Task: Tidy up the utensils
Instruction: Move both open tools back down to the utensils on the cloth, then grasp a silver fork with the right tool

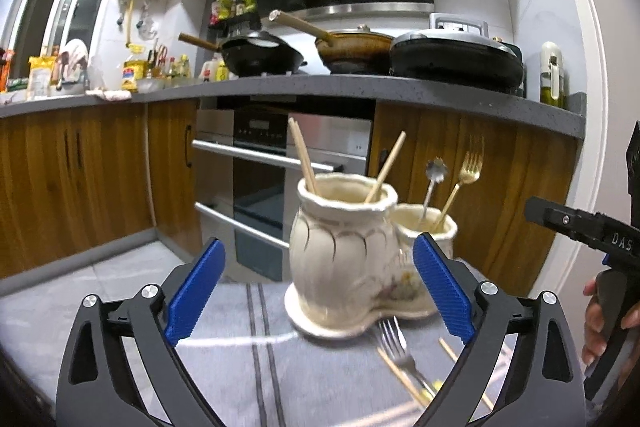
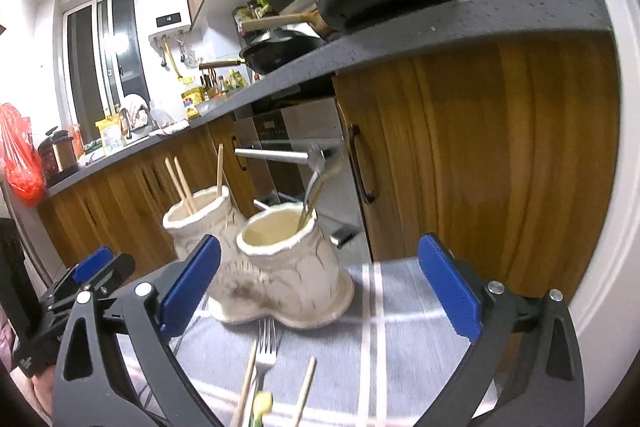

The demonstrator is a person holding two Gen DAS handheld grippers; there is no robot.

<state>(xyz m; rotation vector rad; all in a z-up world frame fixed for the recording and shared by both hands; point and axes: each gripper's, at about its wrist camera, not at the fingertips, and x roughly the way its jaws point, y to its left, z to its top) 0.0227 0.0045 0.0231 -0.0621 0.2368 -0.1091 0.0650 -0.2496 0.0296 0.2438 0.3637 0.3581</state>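
Striped cloth: fork just before both gaping, empty tools.

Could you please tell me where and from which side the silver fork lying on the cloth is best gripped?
Grip the silver fork at its narrow neck, just behind the tines, coming down from above with the fingers across it. It lies flat on the striped cloth, tines toward the ceramic holder; chopsticks lie on both sides, one close beside the handle, so the neck probably offers most room. The right tool is open and nearest.
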